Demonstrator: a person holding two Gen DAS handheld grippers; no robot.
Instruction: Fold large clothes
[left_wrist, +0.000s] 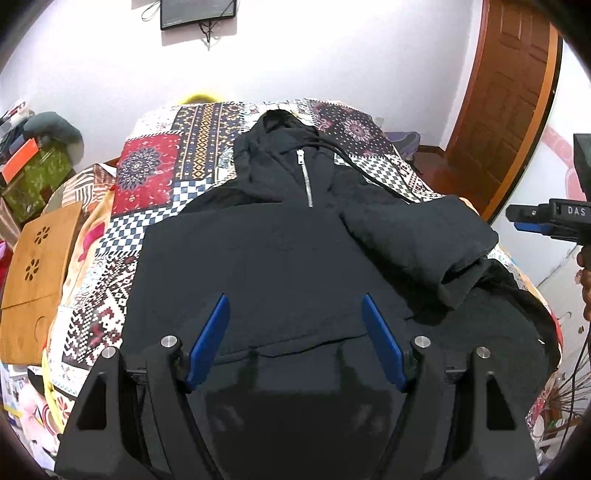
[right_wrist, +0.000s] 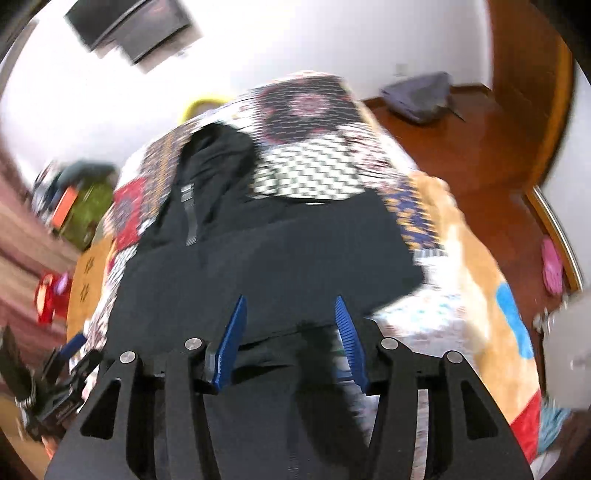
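A black hoodie (left_wrist: 280, 258) with a short silver zip (left_wrist: 304, 177) lies face up on a patchwork quilt (left_wrist: 155, 173), hood toward the far wall. Its right sleeve (left_wrist: 417, 236) is folded in over the chest. My left gripper (left_wrist: 295, 301) hovers open over the lower front, with nothing between its blue fingers (left_wrist: 210, 339). The right gripper (left_wrist: 546, 218) shows at the right edge of the left wrist view. In the blurred right wrist view, the right gripper (right_wrist: 290, 301) stands open above the hoodie (right_wrist: 258, 266) near its right hem. The left gripper (right_wrist: 62, 369) is at lower left there.
A wooden board (left_wrist: 37, 266) leans at the bed's left side, beyond it a green box (left_wrist: 33, 181). A brown door (left_wrist: 506, 110) stands at the right. A screen (left_wrist: 197, 13) hangs on the white wall. A grey bag (right_wrist: 421, 96) and a pink slipper (right_wrist: 552, 267) lie on the wooden floor.
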